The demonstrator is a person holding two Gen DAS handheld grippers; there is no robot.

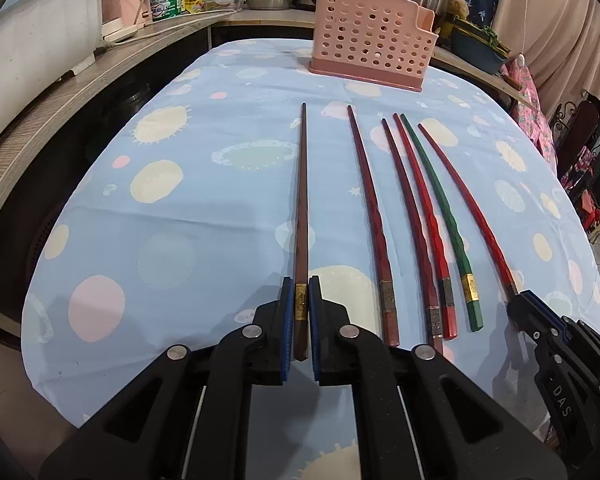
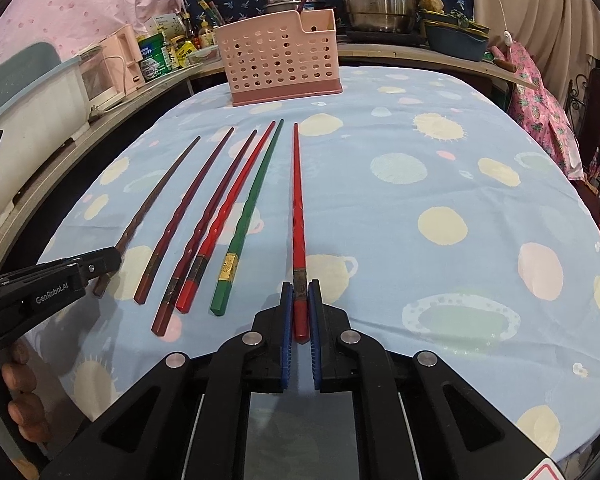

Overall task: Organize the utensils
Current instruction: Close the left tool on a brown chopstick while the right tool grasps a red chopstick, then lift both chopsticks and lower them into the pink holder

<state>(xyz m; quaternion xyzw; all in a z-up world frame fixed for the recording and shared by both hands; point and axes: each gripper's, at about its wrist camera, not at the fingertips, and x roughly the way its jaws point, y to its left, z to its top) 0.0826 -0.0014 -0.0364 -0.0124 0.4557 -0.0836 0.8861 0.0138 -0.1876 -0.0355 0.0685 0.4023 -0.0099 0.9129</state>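
Several chopsticks lie side by side on the blue tablecloth [image 1: 180, 200]. My left gripper [image 1: 301, 296] is shut on the handle end of the leftmost brown chopstick [image 1: 302, 200], which lies flat on the cloth. My right gripper [image 2: 300, 300] is shut on the handle end of the rightmost red chopstick [image 2: 298, 200], also flat on the cloth. Between them lie two dark red chopsticks [image 1: 370, 200], a red one [image 1: 420, 200] and a green one [image 1: 440, 208]. A pink perforated utensil holder [image 1: 370, 40] stands upright at the far edge; it also shows in the right wrist view [image 2: 280, 64].
A wooden counter [image 1: 60, 92] curves along the left with a white tub [image 1: 32, 40], a pink appliance and bottles. Steel pots [image 2: 376, 0] and a blue basin [image 2: 456, 42] stand behind the holder. The table edge drops off on the right.
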